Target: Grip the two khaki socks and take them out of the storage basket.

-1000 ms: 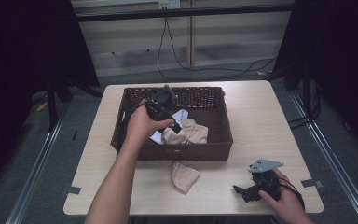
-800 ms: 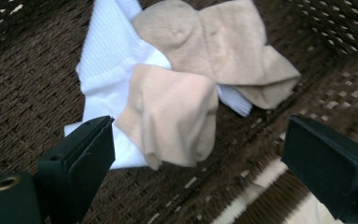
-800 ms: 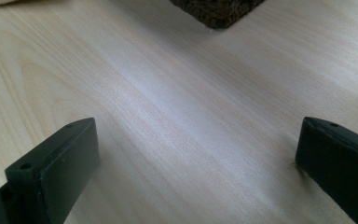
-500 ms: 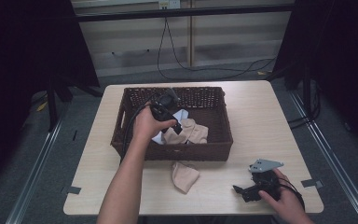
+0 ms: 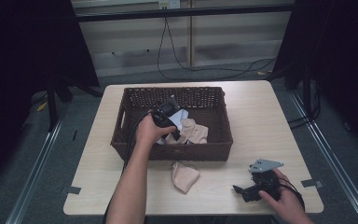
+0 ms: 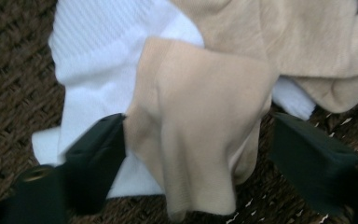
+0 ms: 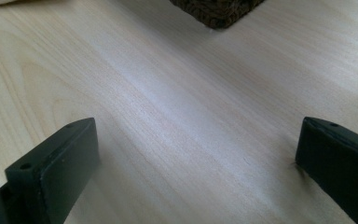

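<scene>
Your left tongs (image 6: 186, 154) stand wide around the beige fabric sock (image 6: 200, 116); closing may also snag the white ribbed sock (image 6: 98, 79) beneath. Right tongs (image 7: 196, 158) rest wide on the bench (image 7: 168, 93).

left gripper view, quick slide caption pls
Open left gripper straddling a folded beige sock atop a white ribbed sock in a dark brown woven basket.

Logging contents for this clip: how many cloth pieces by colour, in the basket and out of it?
Beige socks: 3, two in the wicker basket at and, one on the table
White socks: 1, in the basket
Total: 4
</scene>
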`<action>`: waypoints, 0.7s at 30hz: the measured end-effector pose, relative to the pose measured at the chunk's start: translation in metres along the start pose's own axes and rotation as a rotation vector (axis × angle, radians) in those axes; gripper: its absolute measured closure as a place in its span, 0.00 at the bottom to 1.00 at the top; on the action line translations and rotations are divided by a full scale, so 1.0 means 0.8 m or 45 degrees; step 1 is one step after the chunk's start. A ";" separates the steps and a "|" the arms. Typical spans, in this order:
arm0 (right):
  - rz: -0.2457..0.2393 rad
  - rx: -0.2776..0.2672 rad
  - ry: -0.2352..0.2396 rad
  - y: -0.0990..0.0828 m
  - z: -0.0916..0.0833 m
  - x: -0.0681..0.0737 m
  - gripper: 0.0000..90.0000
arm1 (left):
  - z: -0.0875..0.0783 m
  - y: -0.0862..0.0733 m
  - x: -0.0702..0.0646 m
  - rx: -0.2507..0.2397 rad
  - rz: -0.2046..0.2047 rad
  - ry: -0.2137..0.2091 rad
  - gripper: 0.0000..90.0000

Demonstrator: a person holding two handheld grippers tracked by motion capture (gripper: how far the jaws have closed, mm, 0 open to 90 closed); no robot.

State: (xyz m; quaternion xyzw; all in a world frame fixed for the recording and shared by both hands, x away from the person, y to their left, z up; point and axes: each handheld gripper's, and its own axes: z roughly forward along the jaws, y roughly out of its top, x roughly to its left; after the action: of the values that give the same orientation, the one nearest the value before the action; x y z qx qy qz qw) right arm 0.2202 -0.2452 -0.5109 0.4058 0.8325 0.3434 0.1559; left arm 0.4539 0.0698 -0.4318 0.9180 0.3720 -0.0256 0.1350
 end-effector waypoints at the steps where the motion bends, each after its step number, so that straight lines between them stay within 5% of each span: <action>1: 0.000 0.000 0.000 0.000 0.000 0.000 0.00 | 0.000 0.000 0.000 0.000 0.000 0.000 0.28; 7: 0.001 0.000 0.000 0.000 0.000 0.000 0.00 | 0.000 0.000 -0.003 -0.006 0.044 0.004 0.52; 9: 0.000 0.000 0.000 0.000 0.000 0.000 0.00 | -0.001 0.000 -0.005 -0.005 0.049 0.014 0.78; 10: 0.000 0.000 0.000 0.000 0.000 0.000 0.00 | -0.002 -0.002 -0.005 0.008 0.039 -0.026 0.86; 16: -0.003 -0.003 -0.003 0.000 0.000 0.000 0.00 | -0.016 -0.007 -0.006 0.062 0.038 -0.075 0.91; 21: 0.002 0.001 0.001 0.000 0.000 0.000 0.00 | -0.043 -0.016 -0.007 0.010 0.040 -0.091 0.91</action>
State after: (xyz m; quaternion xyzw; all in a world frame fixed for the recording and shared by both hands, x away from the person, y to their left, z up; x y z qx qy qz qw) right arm 0.2202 -0.2451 -0.5109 0.4064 0.8323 0.3435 0.1551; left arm 0.4391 0.0836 -0.4006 0.9227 0.3525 -0.0577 0.1450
